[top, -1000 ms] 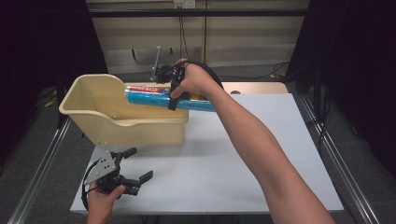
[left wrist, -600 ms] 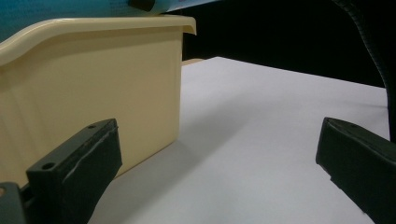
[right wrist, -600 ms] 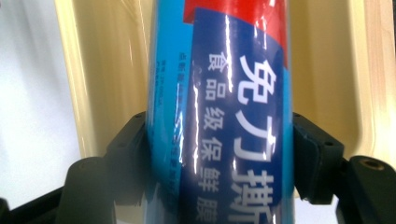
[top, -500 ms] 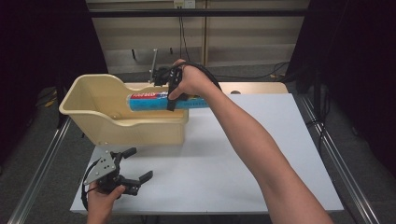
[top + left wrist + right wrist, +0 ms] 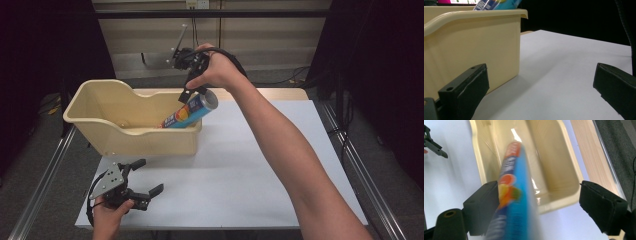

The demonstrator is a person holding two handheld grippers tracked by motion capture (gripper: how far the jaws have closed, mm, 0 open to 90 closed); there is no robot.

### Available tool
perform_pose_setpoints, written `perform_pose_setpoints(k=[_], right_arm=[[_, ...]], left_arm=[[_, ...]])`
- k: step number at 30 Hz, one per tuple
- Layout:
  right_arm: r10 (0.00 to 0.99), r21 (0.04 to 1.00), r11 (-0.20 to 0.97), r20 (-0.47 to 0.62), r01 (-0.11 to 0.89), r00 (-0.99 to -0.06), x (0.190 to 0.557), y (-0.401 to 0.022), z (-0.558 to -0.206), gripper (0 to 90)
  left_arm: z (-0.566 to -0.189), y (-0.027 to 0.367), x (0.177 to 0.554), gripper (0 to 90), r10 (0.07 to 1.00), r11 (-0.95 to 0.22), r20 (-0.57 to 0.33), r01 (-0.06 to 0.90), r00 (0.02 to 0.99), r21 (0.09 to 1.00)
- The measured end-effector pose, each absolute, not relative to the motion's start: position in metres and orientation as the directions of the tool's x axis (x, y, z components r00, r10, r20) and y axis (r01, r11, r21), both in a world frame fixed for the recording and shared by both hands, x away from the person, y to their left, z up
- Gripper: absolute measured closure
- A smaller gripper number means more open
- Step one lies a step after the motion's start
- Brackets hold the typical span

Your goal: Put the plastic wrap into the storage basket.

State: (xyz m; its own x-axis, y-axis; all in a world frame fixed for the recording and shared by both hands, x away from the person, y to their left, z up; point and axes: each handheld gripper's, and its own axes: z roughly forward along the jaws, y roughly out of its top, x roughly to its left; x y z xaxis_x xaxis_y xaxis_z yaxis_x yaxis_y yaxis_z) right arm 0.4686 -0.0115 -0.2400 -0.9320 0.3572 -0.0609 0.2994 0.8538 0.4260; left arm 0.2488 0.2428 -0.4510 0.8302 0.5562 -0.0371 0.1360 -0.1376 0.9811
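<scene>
White tabletop (image 5: 260,165) fills my working area, flanked by metal rails with dark surroundings beyond. On its far left portion stands a cream plastic bin (image 5: 125,135), its near wall seen close up in the left gripper view (image 5: 471,50).

A blue cylindrical can (image 5: 192,111) with a printed fruit label leans tilted across the bin's right rim: its lower end is down inside the bin, its silver upper end projects above and outside the rim toward the right.

My right gripper (image 5: 189,85) hangs above that rim, just over the can's upper part. In the right gripper view the jaws stand wide apart (image 5: 539,202); the can (image 5: 515,202), blurred, passes between them, lying against the left jaw and well apart from the right one. The jaws do not clamp the can. Beyond it, the same view looks down into the bin's interior (image 5: 549,157).

My left gripper (image 5: 145,177) rests low at the near left corner of the table, held in my left hand (image 5: 107,215), its jaws spread wide with nothing between them (image 5: 539,85). It sits in front of the bin's near wall, apart from it, and well apart from the can, whose top edge peeks above the bin rim (image 5: 496,3).
</scene>
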Motion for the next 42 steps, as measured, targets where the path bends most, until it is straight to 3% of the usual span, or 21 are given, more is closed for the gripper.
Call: perform_pose_setpoints(k=[14,20,33,42], right_arm=[[0.499,0.601,0.690,0.008,0.403,-0.867,0.456,-0.085,-0.223,12.4],[0.539,0.628,0.655,0.001,0.420,-0.842,0.449,-0.128,-0.229,10.6],[0.566,0.764,0.524,0.016,0.375,-0.824,0.397,-0.198,-0.274,8.6],[0.610,0.835,0.413,0.043,0.364,-0.791,0.350,-0.245,-0.324,7.7]], left_arm=[[-0.451,0.240,0.248,0.0,0.552,-0.150,-0.035,0.141,0.833,0.979],[-0.453,0.238,0.249,0.0,0.548,-0.162,-0.032,0.143,0.836,0.976],[-0.454,0.234,0.248,0.0,0.545,-0.190,-0.018,0.144,0.838,0.971],[-0.455,0.231,0.249,0.0,0.543,-0.194,-0.023,0.152,0.840,0.969]])
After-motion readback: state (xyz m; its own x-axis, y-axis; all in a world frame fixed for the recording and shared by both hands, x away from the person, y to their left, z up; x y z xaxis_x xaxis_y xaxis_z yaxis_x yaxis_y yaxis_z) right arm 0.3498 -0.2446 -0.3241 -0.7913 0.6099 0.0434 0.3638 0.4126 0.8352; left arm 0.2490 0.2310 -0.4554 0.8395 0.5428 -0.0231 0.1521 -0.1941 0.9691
